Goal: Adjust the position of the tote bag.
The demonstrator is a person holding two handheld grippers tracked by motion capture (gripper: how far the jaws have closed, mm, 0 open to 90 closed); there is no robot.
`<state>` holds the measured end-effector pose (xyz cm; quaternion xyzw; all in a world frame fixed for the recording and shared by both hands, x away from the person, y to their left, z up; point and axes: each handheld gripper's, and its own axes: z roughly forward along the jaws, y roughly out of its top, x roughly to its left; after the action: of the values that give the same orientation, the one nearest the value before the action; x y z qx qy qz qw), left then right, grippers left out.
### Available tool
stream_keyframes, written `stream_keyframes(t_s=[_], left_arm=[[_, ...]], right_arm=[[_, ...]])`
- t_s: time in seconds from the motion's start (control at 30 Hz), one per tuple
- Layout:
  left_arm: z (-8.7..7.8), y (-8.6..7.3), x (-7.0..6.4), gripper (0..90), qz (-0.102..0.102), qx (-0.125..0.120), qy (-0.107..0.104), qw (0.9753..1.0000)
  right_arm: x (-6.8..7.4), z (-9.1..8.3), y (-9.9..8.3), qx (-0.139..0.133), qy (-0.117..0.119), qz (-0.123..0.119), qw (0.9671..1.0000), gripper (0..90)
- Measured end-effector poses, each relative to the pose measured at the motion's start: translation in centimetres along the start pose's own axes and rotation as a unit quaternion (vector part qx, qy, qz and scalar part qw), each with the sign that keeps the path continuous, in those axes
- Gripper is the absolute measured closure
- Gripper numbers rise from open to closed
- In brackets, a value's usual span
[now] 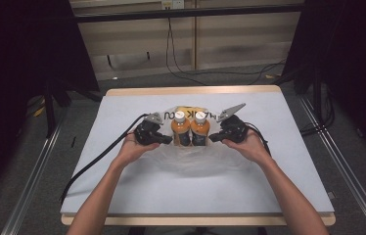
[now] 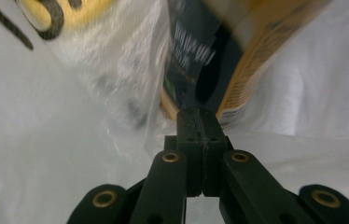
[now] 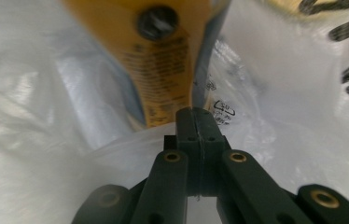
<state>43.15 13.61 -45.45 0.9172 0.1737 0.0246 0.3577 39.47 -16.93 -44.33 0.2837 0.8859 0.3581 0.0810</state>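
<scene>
1. Plastic bag (image 1: pixel 191 155), frame centre, holds two upright bottles (image 1: pixel 191 128).
2. My left gripper (image 1: pixel 164 139) and right gripper (image 1: pixel 216 137), jaws closed, each pinch film.
3. An uneven pull could topple the bottles or tear the film.

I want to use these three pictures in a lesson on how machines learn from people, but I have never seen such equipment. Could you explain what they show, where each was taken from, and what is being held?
No robot arm is here. A person holds a hand-held tool with two black jaws in each hand: the left gripper and the right gripper.

The wide picture comes from a fixed camera above the table, looking down. The other two come from small cameras riding on each gripper, looking along its jaws.

On the table lies a thin clear plastic bag with black lettering. Two bottles of orange drink with white caps stand side by side at it.

In both gripper views the jaws are pressed together, seemingly pinching the bag's film on either side of the bottles.
</scene>
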Motion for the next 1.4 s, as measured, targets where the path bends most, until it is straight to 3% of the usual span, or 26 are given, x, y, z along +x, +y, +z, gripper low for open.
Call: stream_keyframes(t_s=[0.03, 0.1, 0.17, 0.3, 0.43, 0.5, 0.67, 0.8, 0.83, 1.1, 1.17, 1.27, 1.4], left_arm=[[0.3, -0.2, 0.0, 90.0, -0.001, 0.006, 0.002, 1.0000], [0.8, -0.5, -0.1, 89.9, 0.008, 0.022, -0.004, 0.9997], [1.1, -0.7, -0.5, 90.0, 0.017, 0.051, 0.024, 0.9983], [1.2, -0.8, -0.2, 90.0, 0.017, 0.052, 0.017, 0.9984], [1.0, -0.7, -0.4, 90.0, 0.033, 0.073, 0.044, 0.9958], [0.5, -0.8, -0.1, 90.0, 0.043, 0.094, 0.068, 0.9923], [0.0, -1.1, 0.8, 90.0, 0.040, 0.107, 0.083, 0.9900], [-0.2, -1.3, 1.3, 90.0, 0.031, 0.106, 0.093, 0.9895], [-0.2, -1.3, 1.4, 90.0, 0.032, 0.110, 0.102, 0.9882], [-0.9, -2.0, 2.3, 90.0, 0.024, 0.112, 0.105, 0.9878], [-1.0, -2.1, 2.2, 90.0, 0.030, 0.118, 0.113, 0.9861], [-1.6, -2.6, 2.2, 90.0, 0.029, 0.130, 0.106, 0.9854], [-2.2, -3.1, 1.6, 90.0, 0.036, 0.138, 0.099, 0.9848]], right_arm=[[-0.1, 0.3, 0.0, 0.008, -0.008, 0.002, 0.9999, 90.0], [-0.5, 1.0, -0.4, 0.021, -0.003, 0.011, 0.9997, 90.0], [-0.7, 1.5, -0.8, 0.036, -0.011, 0.013, 0.9992, 90.0], [-0.7, 2.0, -1.0, 0.051, -0.014, 0.010, 0.9985, 90.0], [-0.4, 2.3, -1.3, 0.071, -0.018, 0.000, 0.9973, 90.0], [-0.5, 2.1, -1.4, 0.075, -0.016, 0.000, 0.9971, 90.0], [-0.2, 1.1, -2.0, 0.106, -0.043, -0.035, 0.9928, 90.0], [-0.7, -0.3, -3.1, 0.121, -0.046, -0.031, 0.9911, 90.0], [-0.8, -0.6, -3.4, 0.125, -0.047, -0.029, 0.9907, 90.0], [-1.4, -2.7, -5.3, 0.142, -0.074, -0.030, 0.9866, 90.0], [-1.6, -2.9, -5.4, 0.152, -0.077, -0.033, 0.9847, 90.0], [-1.9, -3.3, -5.8, 0.172, -0.105, -0.043, 0.9786, 90.0], [-2.6, -3.8, -6.3, 0.164, -0.117, -0.034, 0.9788, 90.0]])
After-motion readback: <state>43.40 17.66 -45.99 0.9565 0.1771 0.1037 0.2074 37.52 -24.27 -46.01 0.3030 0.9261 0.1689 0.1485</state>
